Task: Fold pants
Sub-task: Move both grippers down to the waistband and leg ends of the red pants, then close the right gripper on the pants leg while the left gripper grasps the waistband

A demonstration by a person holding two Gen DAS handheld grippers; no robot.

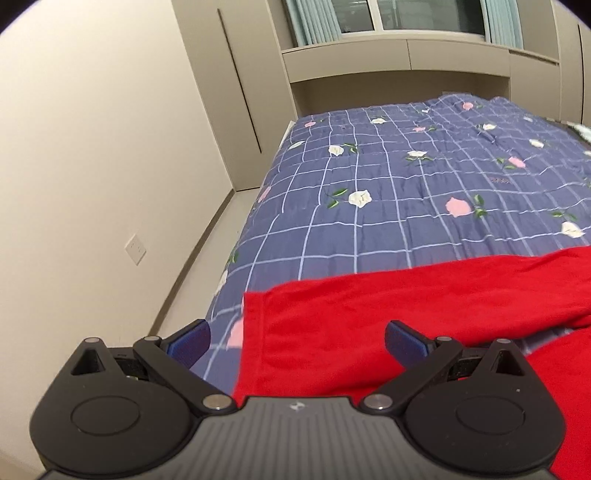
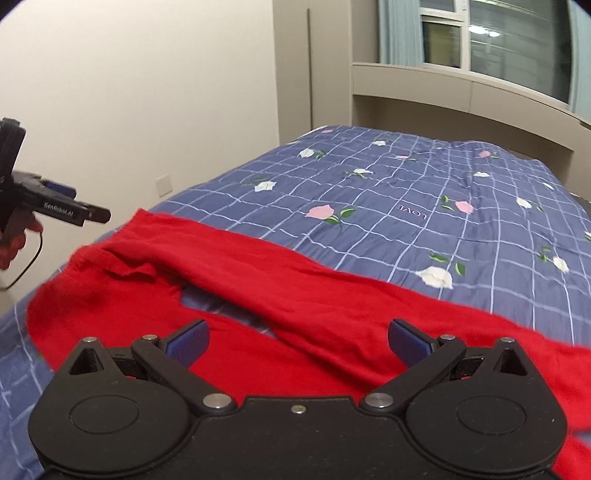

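Note:
Red pants (image 1: pixel 369 314) lie spread across the near part of a bed, both legs visible in the right wrist view (image 2: pixel 277 295) with a gap of quilt between them. My left gripper (image 1: pixel 297 341) hovers open above the left end of the pants, nothing between its blue pads. My right gripper (image 2: pixel 299 341) also stands open, above the nearer leg. The left gripper (image 2: pixel 92 214) shows from the side at the far left of the right wrist view, held by a hand, off the bed's left edge.
The bed carries a blue checked quilt (image 1: pixel 406 192) with flower prints. A beige wall (image 1: pixel 92 147) and a strip of floor (image 1: pixel 207 266) run along the bed's left side. Cabinets and a window (image 1: pixel 388 18) stand behind the head of the bed.

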